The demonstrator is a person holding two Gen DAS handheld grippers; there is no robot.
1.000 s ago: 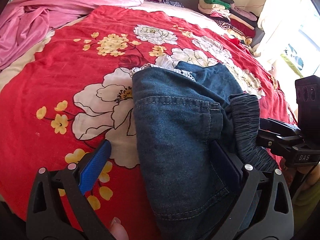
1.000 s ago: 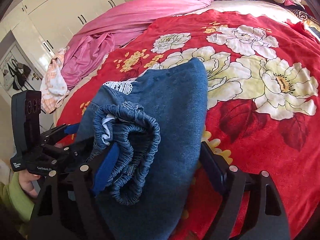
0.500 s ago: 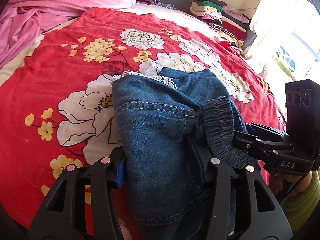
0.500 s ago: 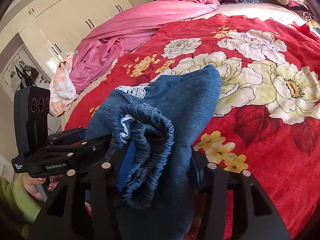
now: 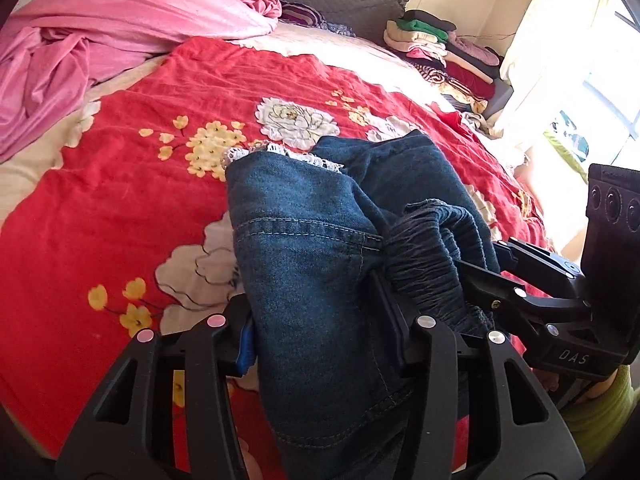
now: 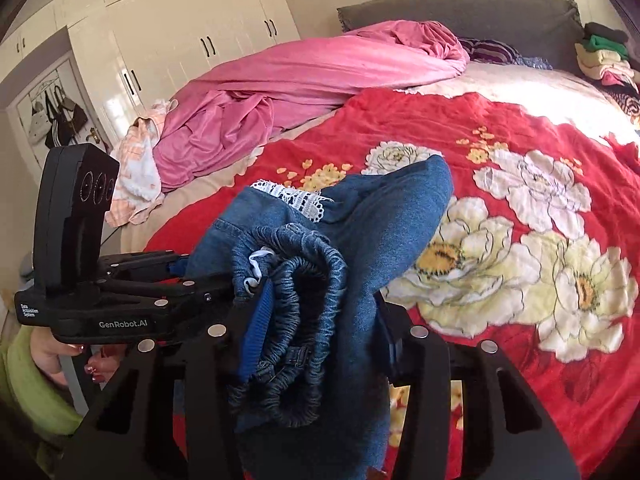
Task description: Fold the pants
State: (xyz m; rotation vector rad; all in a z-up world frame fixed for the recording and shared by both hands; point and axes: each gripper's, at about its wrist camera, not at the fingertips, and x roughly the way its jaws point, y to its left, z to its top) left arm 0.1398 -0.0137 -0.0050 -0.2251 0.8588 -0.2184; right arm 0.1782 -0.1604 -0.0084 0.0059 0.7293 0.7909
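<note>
The folded blue denim pants [image 5: 320, 248] with a white lace hem hang bunched above the red floral bedspread [image 5: 120, 208]. My left gripper [image 5: 320, 332] is shut on the near denim edge. My right gripper [image 6: 320, 328] is shut on the gathered elastic waistband [image 6: 308, 320] of the pants [image 6: 384, 232]. Each gripper shows in the other's view, the right one [image 5: 520, 292] at the right and the left one [image 6: 168, 280] at the left. Both hold the same end of the bundle, side by side.
A pink blanket [image 5: 100, 40] is heaped at the far left of the bed [image 6: 520, 208]. A stack of folded clothes [image 5: 444, 52] sits at the far right by the window. White wardrobes [image 6: 168, 40] stand beyond the bed.
Both grippers went from open around the pants to shut on them. The bundle has been lifted up off the bedspread.
</note>
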